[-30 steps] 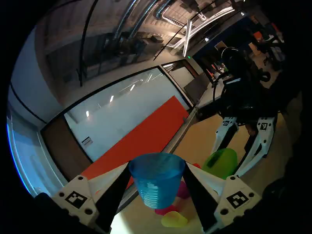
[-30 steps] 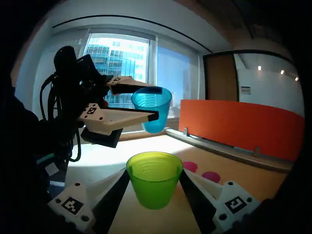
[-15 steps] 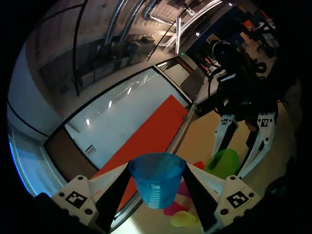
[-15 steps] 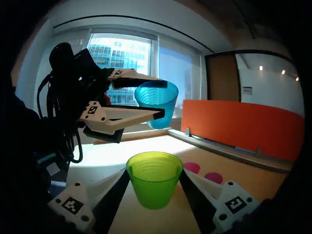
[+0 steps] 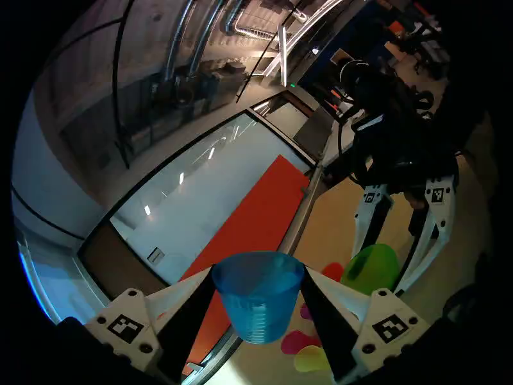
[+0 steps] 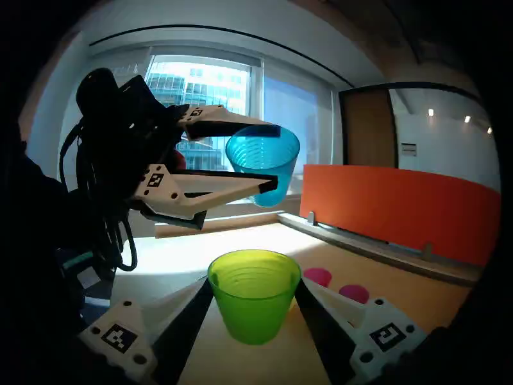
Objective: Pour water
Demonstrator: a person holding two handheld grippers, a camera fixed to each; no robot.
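Right gripper view: right gripper [image 6: 254, 282] clenched on green cup [image 6: 254, 305] at 6 o'clock, both fingers hard against its wall, cup upright, mouth open to the camera. Well above it toward 12 o'clock and apart from it: blue cup [image 6: 260, 154], tipped, rim turned toward the camera, grasped between both fingers of left gripper [image 6: 277, 159]. Reaches in from 9 o'clock with dark cables [image 6: 96, 192] bunched behind. Near finger crosses the lower front of the blue cup. Water in either cup: cannot tell.

Left gripper view: blue cup at 6 o'clock between own fingers, pressed on both sides. Whole scene rolled over, with ceiling pipes [image 5: 192, 38] and light strip [image 5: 282, 54] toward 12 o'clock. At 4 o'clock, right gripper seen from the front, green cup between its white fingers.

Supplied by the right gripper view: window [image 6: 199, 83] with buildings at 11 o'clock and brown door [image 6: 362, 135] at 2 o'clock.

Surroundings: wooden table [image 6: 359, 333]; orange partition [image 6: 410, 212] along its far edge at 3 o'clock; pink cups [image 6: 317, 276] on the table just past the green cup toward 4 o'clock. Yellow piece [image 5: 312, 359] at 5 o'clock below the blue cup in the left gripper view, kind not clear.

Writing: square black-and-white markers [image 6: 120, 337] on the gripper fingers; small sign [image 6: 405, 149] on the white wall, too small to read.
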